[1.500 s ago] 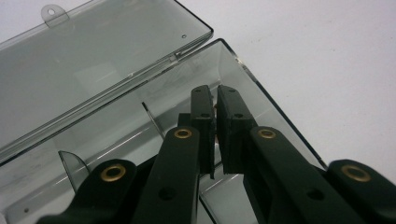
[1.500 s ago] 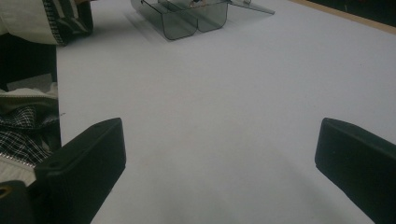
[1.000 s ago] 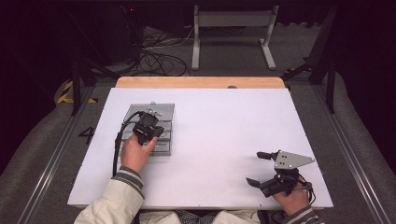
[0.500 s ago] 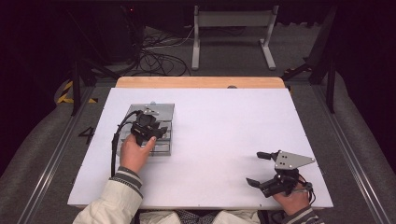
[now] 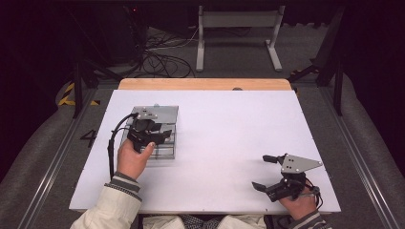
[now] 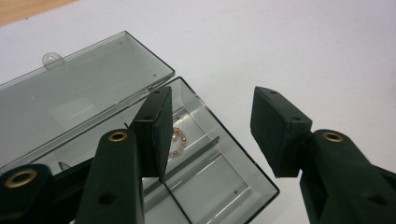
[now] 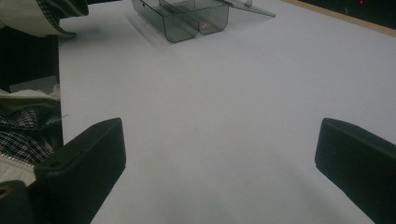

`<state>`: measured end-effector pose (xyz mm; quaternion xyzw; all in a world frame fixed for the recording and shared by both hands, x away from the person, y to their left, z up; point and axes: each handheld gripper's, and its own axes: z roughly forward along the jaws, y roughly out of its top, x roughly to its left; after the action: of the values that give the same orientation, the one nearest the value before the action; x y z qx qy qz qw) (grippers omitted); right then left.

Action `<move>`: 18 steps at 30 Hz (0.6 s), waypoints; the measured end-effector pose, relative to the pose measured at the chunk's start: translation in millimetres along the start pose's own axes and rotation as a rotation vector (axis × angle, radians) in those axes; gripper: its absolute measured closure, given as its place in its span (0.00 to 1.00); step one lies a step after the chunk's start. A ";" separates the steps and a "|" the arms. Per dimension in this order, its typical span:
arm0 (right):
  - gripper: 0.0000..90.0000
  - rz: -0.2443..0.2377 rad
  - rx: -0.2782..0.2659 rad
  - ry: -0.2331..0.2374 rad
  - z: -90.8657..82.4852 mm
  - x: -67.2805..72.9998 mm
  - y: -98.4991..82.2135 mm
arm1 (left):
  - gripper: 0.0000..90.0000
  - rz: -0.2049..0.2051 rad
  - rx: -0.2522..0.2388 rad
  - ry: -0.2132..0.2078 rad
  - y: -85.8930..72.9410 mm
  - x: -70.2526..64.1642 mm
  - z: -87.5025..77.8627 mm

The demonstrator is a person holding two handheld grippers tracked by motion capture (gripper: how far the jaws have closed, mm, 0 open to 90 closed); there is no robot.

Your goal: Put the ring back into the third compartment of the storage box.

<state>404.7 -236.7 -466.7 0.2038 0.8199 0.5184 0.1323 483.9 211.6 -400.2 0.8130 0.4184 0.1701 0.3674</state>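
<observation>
Left claw half-open, empty

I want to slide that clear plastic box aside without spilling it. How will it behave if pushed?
The box looks thin-walled and light, so it would probably skid easily on the smooth white table. Its lid lies open and flat, which may make it swivel. The small bead bracelet inside would likely shift within its compartment.

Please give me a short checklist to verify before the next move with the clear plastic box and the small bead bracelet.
1. Clear smoky plastic box lid open flat: ok.
2. Small bead bracelet lying inside a compartment: ok.
3. Left gripper has just been opening, nothing between its pads: ok.
4. Bracelet whole and fully released: cannot tell, a pad hides part of it.
5. Right gripper open, resting apart from the box: ok.
</observation>
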 end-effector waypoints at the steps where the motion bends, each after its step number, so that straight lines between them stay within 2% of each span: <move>1: 0.03 -0.001 0.000 0.000 0.0 0.0 0.0 | 0.55 0.005 -0.004 0.003 -0.1 -0.8 -1.6; 13: 0.03 -0.002 -0.002 0.000 -0.8 0.5 0.2 | 0.52 0.034 -0.043 -0.019 -2.3 -11.3 -17.8; 18: 0.03 -0.002 -0.005 0.001 -0.7 0.8 0.2 | 0.46 0.042 -0.091 -0.075 -9.6 -15.0 -29.2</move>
<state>403.7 -236.8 -466.2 0.2025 0.8189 0.5203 0.1327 452.6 216.5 -387.2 0.8098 0.3790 0.1660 0.4160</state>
